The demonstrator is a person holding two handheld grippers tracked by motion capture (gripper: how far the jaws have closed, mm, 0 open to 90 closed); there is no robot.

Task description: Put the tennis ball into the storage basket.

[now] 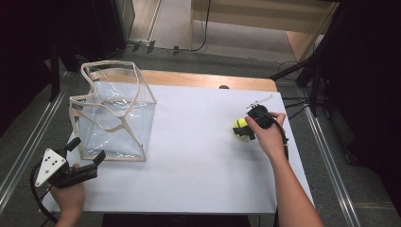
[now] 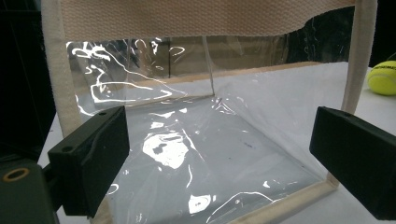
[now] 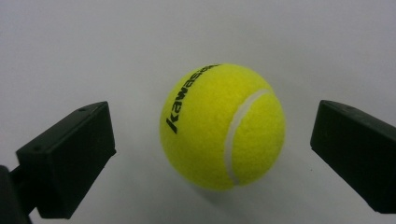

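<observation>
Right of the bag [image 1: 113,113], well apart, the ball [image 3: 222,126] sits on the table [image 1: 189,156]. Our right gripper [image 3: 210,154] straddles it, jaws spread, nothing grasped. Left gripper [image 2: 219,158] gapes before the bag. Grab and drop-in remain.

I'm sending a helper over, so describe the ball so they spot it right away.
On the white table, look toward the right edge, far from the clear bag. The tennis ball sits there between the right gripper's open jaws. It is bright yellow, with black Kawasaki lettering.
</observation>
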